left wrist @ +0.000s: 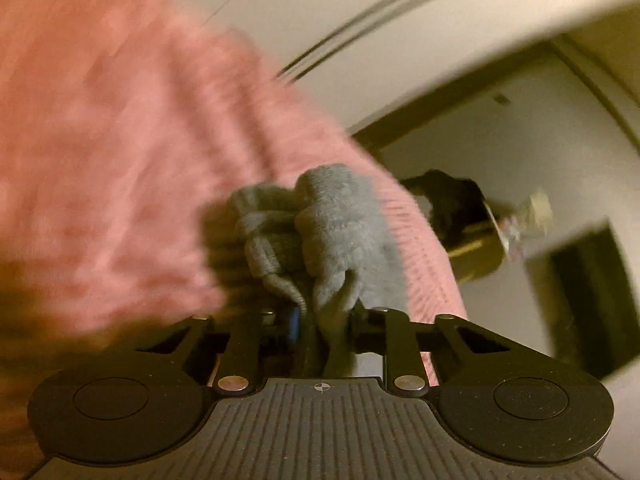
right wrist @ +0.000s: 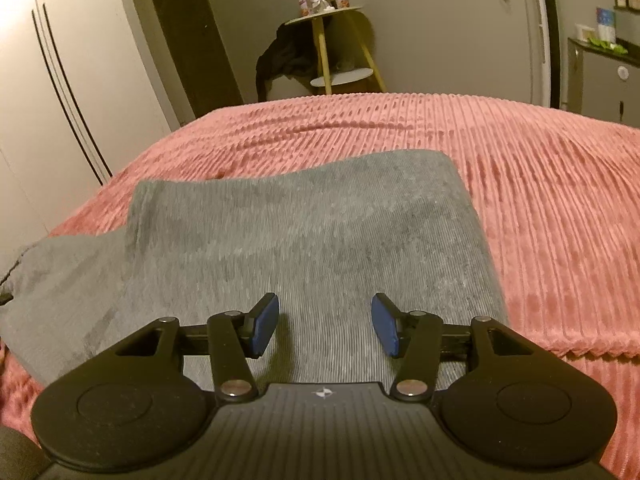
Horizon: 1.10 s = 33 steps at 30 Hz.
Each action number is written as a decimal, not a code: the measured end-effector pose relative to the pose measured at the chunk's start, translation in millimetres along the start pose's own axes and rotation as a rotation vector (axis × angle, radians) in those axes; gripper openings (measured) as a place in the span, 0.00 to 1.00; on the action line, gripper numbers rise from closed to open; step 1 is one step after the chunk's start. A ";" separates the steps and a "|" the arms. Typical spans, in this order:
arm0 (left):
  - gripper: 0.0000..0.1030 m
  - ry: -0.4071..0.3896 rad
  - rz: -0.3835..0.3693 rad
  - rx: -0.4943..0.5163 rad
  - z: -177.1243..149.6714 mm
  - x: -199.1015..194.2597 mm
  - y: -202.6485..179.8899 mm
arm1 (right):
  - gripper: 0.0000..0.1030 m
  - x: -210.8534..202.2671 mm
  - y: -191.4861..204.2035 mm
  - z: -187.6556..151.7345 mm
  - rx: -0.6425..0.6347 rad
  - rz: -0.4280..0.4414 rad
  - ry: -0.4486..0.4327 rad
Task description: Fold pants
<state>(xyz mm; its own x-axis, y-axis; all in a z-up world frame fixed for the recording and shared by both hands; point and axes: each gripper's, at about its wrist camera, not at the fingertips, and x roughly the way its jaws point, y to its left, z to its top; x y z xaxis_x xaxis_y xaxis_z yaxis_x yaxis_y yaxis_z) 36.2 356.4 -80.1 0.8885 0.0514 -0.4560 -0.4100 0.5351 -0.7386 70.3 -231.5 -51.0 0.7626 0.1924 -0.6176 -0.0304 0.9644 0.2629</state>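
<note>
While the left tool (left wrist: 320,316) pinches a bunched end of the grey pants (right wrist: 304,232) (likely for a fold), they lie on the pink bedspread (right wrist: 540,184), the right tool (right wrist: 324,326) spread above them.

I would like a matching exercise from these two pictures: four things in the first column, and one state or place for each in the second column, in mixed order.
Column 1
1. left gripper
2. right gripper
3. grey pants
4. pink bedspread

Column 2
A. lies under the garment, ribbed
B. open, above flat cloth
C. shut on a bunched piece of cloth
D. spread mostly flat on the bed

Pairs: 1-C, 2-B, 3-D, 4-A
</note>
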 end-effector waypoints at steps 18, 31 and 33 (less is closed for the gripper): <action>0.50 0.415 -0.442 1.137 -247.2 -45.3 -261.6 | 0.50 -30.8 -43.6 8.7 0.266 0.143 -0.102; 0.93 0.310 -0.087 0.861 -221.5 -48.6 -221.5 | 0.71 -5.4 -55.0 11.9 0.434 0.375 0.017; 0.93 0.339 -0.069 0.841 -213.7 -47.3 -212.3 | 0.81 0.1 -50.9 13.7 0.441 0.389 0.035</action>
<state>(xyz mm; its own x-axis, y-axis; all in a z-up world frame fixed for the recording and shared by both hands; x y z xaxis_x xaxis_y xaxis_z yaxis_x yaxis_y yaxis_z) 37.1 60.2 -7.8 0.7426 -0.1835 -0.6442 0.0456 0.9734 -0.2247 80.8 -283.1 -54.3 0.7271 0.5303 -0.4361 -0.0267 0.6565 0.7538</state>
